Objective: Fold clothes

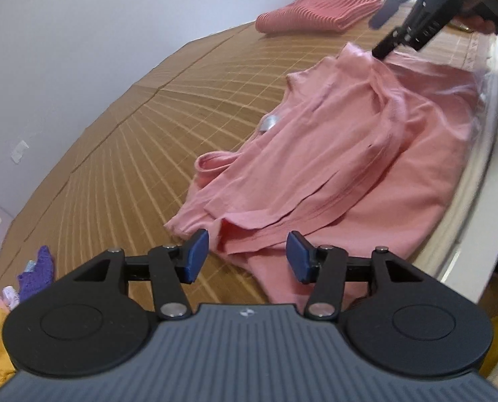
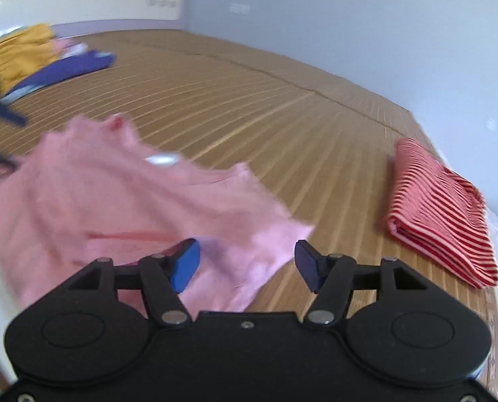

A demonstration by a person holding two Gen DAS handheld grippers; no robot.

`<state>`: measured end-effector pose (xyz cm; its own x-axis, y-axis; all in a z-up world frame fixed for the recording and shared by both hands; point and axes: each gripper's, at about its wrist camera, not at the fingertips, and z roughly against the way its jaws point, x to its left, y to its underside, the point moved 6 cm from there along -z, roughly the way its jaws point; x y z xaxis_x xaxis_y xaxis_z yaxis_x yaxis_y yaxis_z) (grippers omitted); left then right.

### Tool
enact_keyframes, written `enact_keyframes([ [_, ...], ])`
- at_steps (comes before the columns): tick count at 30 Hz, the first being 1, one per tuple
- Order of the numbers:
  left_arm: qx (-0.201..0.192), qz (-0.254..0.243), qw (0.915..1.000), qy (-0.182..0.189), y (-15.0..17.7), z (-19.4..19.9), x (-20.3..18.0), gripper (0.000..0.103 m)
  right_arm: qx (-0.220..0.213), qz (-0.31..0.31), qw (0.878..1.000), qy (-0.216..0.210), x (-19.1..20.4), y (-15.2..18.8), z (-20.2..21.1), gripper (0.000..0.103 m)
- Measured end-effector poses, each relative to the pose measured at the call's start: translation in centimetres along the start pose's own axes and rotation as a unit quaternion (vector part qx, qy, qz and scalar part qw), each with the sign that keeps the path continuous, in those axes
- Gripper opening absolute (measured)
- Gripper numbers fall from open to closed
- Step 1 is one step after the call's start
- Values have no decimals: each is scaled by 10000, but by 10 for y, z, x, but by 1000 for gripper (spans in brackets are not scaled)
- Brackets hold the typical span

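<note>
While both hand-held grippers (image 1: 247, 256) (image 2: 245, 266) gape empty, the soft pink shirt (image 1: 332, 167) lies rumpled on slatted bamboo matting (image 1: 148, 134).

left gripper (image 1: 247, 256) jaws apart, right gripper (image 2: 247, 266) jaws apart, both empty

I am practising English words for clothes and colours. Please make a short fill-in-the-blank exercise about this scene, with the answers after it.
1. The garment spread out between the two grippers is ____ in colour.
2. The folded garment lying apart from it has red and white ____.
3. The jaws of the left gripper are ____, with nothing pinched between them.
4. All the clothes lie on a woven ____ mat.

Answers: pink; stripes; open; bamboo
</note>
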<state>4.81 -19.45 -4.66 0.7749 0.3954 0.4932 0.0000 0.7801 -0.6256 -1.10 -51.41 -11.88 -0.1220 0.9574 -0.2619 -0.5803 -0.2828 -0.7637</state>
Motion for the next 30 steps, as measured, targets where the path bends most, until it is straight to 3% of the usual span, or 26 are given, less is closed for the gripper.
enact_keyframes([
  [3,119,-12,9998,-158,3,-9,11,59,182,73,9980,596,-13,8,-14,64],
  [5,150,21,9999,-80,2,-16,16,59,229,15,9982,556,-17,15,-15,64],
  [9,167,-32,9996,-227,-4,-31,24,59,62,-378,9992,149,-21,17,-5,64],
  [13,126,63,9992,-373,-12,-42,36,59,-176,-816,9950,-554,-23,16,10,67],
  [16,164,467,9975,-503,-14,-52,55,59,-158,-918,9901,-1047,-17,19,11,67],
  [18,183,608,9964,-566,-14,-56,65,67,-64,-835,9908,-1064,-12,21,8,67],
  [24,390,953,9947,-65,0,-63,78,68,216,-424,9969,-626,-2,30,-1,67],
  [30,453,1054,9909,699,16,-53,88,68,101,-647,9968,-457,-13,32,4,66],
])
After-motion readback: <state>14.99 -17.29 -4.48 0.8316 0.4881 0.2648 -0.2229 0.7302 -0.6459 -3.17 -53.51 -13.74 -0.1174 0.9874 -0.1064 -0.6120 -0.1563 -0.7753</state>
